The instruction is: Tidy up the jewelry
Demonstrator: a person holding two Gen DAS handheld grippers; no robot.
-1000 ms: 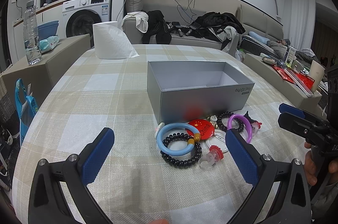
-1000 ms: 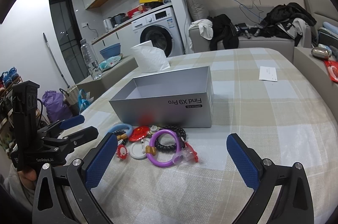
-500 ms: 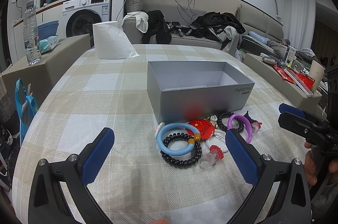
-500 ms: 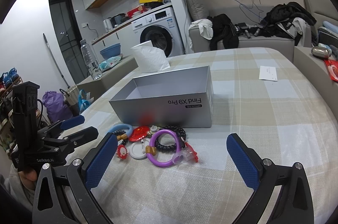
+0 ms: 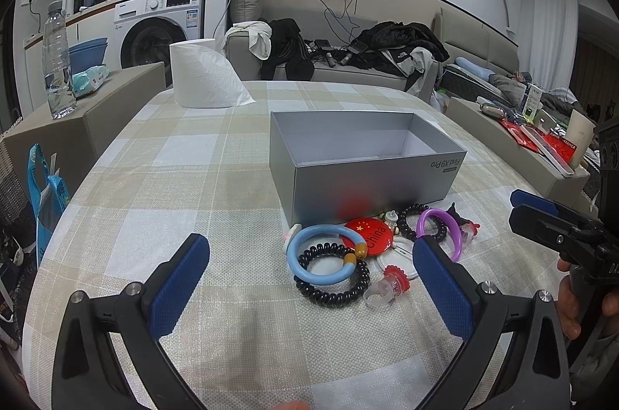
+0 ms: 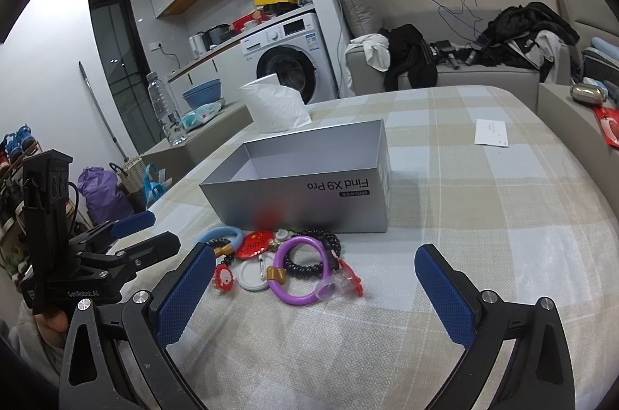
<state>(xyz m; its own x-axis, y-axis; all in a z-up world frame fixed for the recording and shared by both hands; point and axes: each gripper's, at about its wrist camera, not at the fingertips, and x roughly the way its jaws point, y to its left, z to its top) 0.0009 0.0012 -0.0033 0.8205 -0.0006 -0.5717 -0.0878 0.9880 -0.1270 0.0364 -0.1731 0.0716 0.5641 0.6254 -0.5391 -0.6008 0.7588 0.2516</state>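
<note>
Both tools are spread wide & empty — left gripper (image 5: 311, 278) and right gripper (image 6: 315, 288) each hover low over the near part of the tablecloth (image 5: 162, 185), holding nothing.

Key relation: the jewelry pile lies straight ahead of both, between the tools and the near long wall of the grey box (image 5: 367, 154). Pile runs roughly parallel to that wall, just beside it, some pieces almost touching.

- Left side of pile: blue ring (image 5: 323, 257) overlapping a black coil bracelet (image 5: 332, 284) — nearer the left gripper, about centred between its pads.
- Middle: red "China" badge (image 5: 369, 236), white ring (image 6: 251, 274), small red-topped clear ring (image 5: 389, 284).
- Right side: purple ring (image 6: 300, 270) on a second black coil (image 6: 309, 257), plus a clear/red trinket (image 6: 340, 284) — nearer the right gripper, sitting left of its centre.

Box: open top, long axis across both views, lettering upside down on the near wall. What shows of the inside is bare; the floor by the near wall is hidden.

Judgement: nothing sorted yet. Prob. each hand takes its own side, lifts up & over the near wall.
</note>
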